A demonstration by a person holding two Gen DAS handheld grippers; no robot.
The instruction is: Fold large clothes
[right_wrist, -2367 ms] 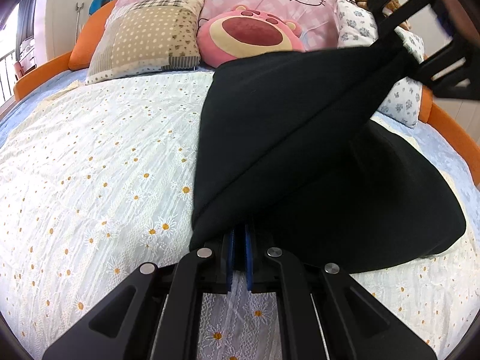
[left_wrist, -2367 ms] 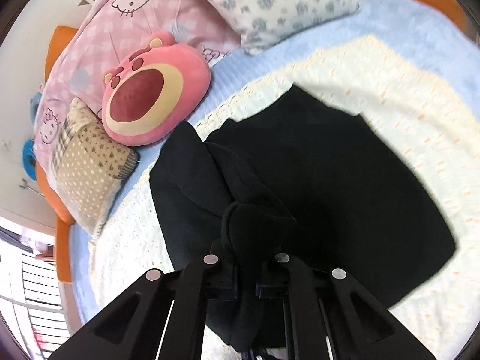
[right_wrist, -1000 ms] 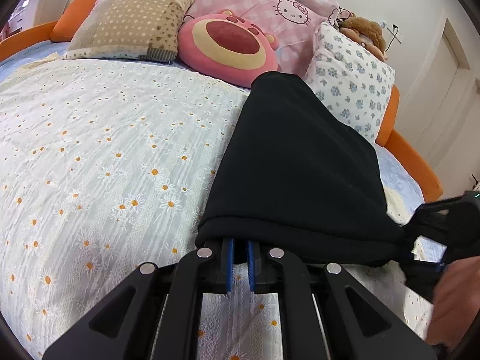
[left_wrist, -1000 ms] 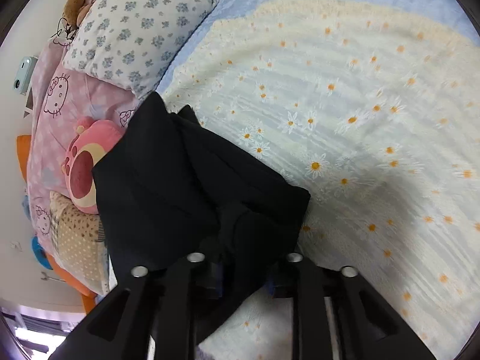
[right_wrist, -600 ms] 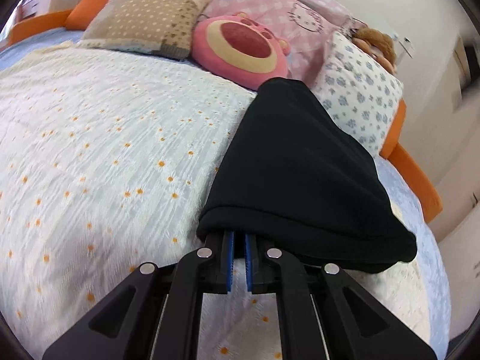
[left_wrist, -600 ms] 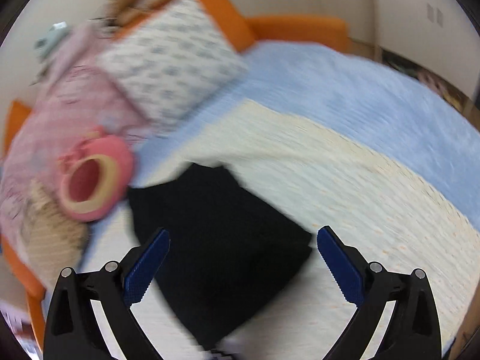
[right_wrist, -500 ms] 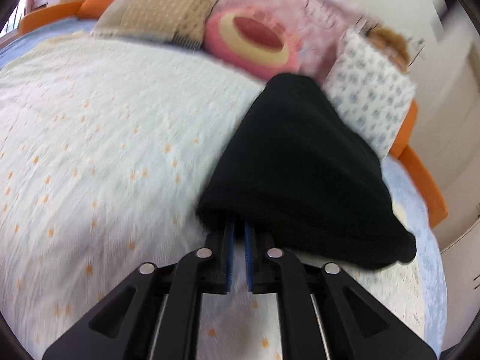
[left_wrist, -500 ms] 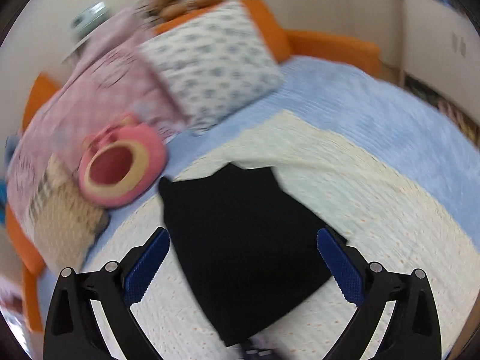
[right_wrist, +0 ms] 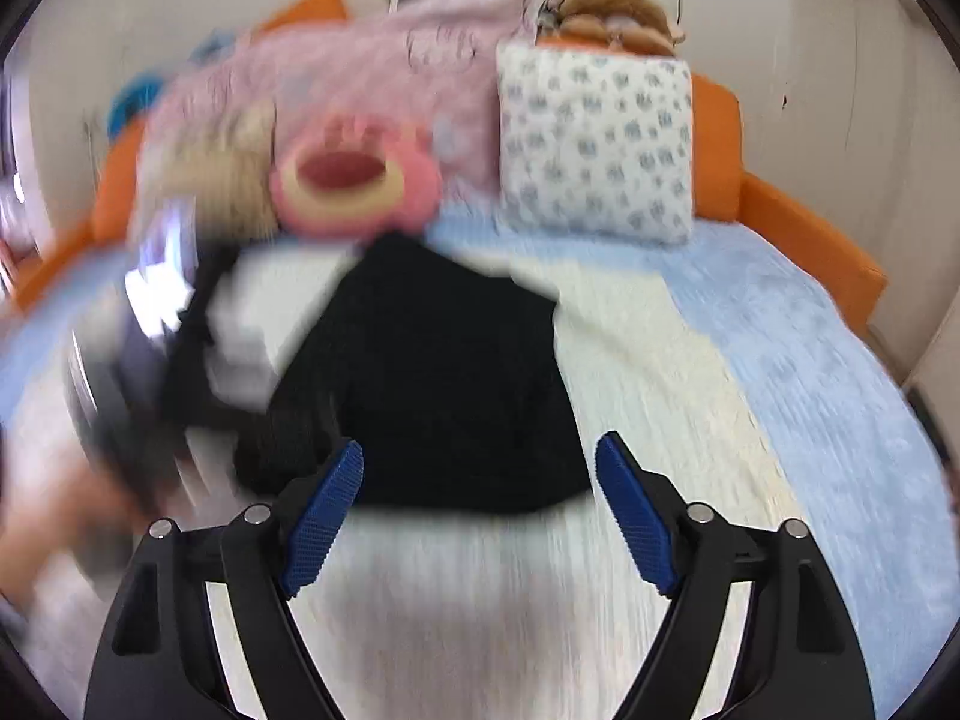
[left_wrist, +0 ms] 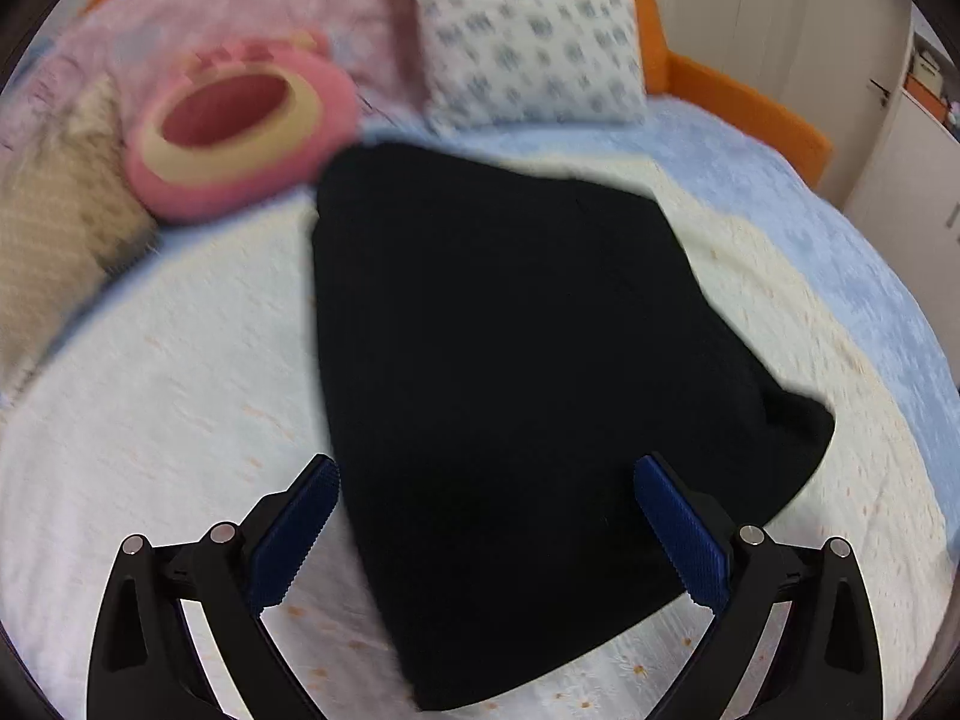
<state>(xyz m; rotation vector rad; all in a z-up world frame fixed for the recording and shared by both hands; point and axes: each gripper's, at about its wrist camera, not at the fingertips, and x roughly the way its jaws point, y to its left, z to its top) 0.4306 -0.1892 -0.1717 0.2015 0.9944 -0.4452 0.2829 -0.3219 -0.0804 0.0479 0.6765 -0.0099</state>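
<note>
A black garment (left_wrist: pixel 510 372) lies folded flat on the daisy-print bedspread (left_wrist: pixel 180 396). My left gripper (left_wrist: pixel 486 534) is open above its near edge, blue pads apart, holding nothing. In the right wrist view the same garment (right_wrist: pixel 432 378) lies ahead of my right gripper (right_wrist: pixel 480 510), which is open and empty, raised above the bedspread (right_wrist: pixel 480 600). The right view is motion-blurred; the left gripper's body shows as a dark blur at left (right_wrist: pixel 120 408).
A pink plush cushion (left_wrist: pixel 234 126), a dotted beige pillow (left_wrist: pixel 54 204), a blue-print white pillow (left_wrist: pixel 534 42) and a pink quilt (right_wrist: pixel 372 60) line the head of the bed. The orange bed frame (left_wrist: pixel 744 114) rims a light blue sheet (left_wrist: pixel 840 252).
Both grippers have let go of the garment and opened. The garment now lies folded on the bed. Both grippers have pulled back and risen; the right one opened in the last half second.
</note>
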